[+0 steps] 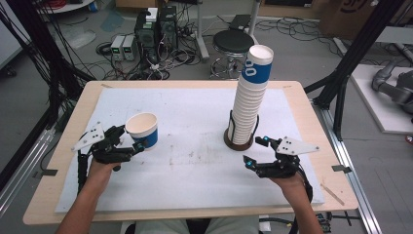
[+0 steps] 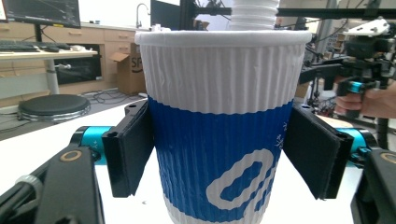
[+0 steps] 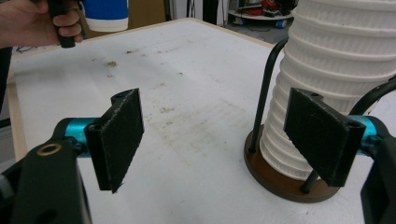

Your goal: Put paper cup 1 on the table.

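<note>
The high view looks forward and down from above the person's side, taking in the whole surface [image 1: 195, 165] from a distance. The left gripper view looks level along the left claw [image 2: 219, 154], very close to the cup [image 2: 219, 126]. The right gripper view looks across the surface, near the stack [image 3: 336, 70]. All three views share the cup and stack.

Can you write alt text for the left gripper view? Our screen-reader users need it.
A blue-and-white ribbed paper cup stands upright on the white table between the left gripper's two black jaws, which press its sides. Behind it rises a stack of white cups; a hand holding the right gripper shows at right.
</note>
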Tool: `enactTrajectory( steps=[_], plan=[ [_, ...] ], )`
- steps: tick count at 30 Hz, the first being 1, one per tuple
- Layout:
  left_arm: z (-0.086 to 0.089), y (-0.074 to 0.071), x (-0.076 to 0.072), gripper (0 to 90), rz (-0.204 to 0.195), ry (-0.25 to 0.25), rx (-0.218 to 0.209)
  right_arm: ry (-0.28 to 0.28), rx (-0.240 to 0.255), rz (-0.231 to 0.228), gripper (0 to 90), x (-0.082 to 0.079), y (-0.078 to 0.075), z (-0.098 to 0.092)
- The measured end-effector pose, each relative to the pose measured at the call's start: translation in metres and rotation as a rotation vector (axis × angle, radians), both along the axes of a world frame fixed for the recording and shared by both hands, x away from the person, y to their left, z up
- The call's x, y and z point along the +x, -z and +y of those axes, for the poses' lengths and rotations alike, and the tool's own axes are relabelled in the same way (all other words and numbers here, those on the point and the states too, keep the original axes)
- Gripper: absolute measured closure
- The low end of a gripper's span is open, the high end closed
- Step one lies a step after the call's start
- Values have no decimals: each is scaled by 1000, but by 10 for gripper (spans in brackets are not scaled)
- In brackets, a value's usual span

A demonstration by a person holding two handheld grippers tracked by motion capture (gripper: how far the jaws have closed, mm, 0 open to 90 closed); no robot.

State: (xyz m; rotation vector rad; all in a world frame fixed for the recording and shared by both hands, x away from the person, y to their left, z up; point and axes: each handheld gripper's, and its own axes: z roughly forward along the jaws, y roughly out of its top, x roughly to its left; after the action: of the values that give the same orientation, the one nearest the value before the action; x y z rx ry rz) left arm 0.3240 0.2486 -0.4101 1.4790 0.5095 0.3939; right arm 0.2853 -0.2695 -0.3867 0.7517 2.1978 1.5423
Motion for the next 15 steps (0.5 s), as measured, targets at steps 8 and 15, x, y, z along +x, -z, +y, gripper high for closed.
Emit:
enactTrajectory(
  steps=[8, 15],
  plan=[
    [14, 11, 16, 272, 19, -48, 24, -6, -8, 1, 205, 0, 1, 1],
    [26, 26, 32, 271, 66, -101, 81, -6, -9, 7, 205, 0, 1, 3]
  ],
)
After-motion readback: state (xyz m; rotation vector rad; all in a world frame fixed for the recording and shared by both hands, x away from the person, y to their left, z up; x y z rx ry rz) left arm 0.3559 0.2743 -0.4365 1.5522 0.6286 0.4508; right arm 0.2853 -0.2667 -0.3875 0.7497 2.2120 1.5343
